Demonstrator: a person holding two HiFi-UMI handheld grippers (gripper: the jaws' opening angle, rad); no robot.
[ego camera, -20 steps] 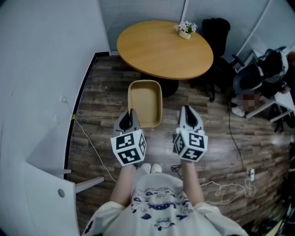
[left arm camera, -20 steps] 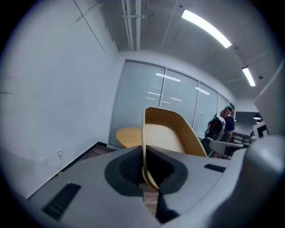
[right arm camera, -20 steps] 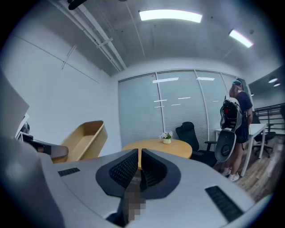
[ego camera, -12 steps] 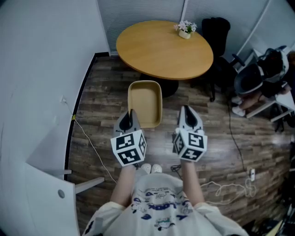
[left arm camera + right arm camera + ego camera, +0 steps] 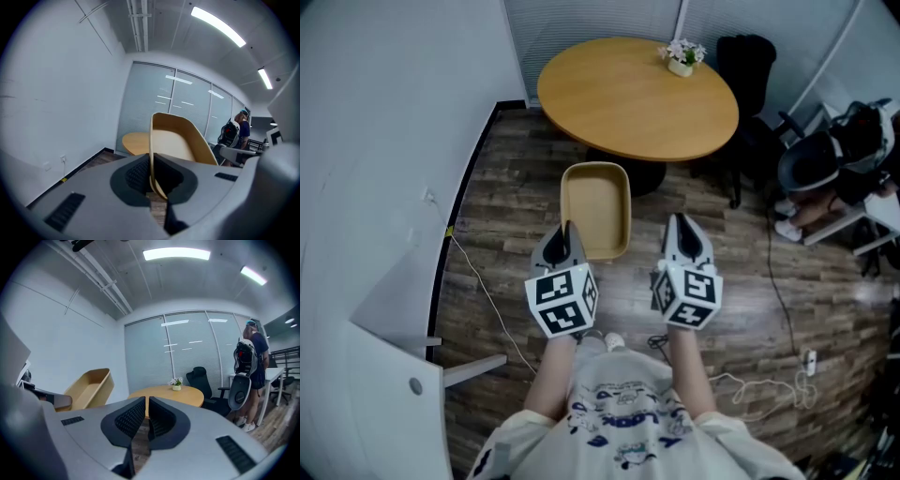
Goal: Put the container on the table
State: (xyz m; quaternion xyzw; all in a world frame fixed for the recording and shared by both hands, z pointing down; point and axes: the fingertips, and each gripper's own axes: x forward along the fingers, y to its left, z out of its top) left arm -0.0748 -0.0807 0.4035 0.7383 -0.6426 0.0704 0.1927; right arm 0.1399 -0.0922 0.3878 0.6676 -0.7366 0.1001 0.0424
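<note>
A tan oblong container (image 5: 595,208) hangs in the air in front of me, short of the round wooden table (image 5: 637,97). My left gripper (image 5: 567,236) is shut on the container's near rim (image 5: 153,154), the rim clamped between its pads. The container (image 5: 89,387) also shows at the left of the right gripper view. My right gripper (image 5: 682,230) is beside it at the right, apart from it, its jaws nearly together with nothing between them (image 5: 146,416).
A small pot of white flowers (image 5: 681,57) stands on the table's far edge. A black chair (image 5: 748,66) is behind the table; a person (image 5: 839,155) with a backpack stands at right. Cables (image 5: 483,291) trail on the wooden floor. A white wall runs along the left.
The view has shifted slightly; the table sits a little nearer and higher in the frame. Both grippers and the container keep their places relative to me.
</note>
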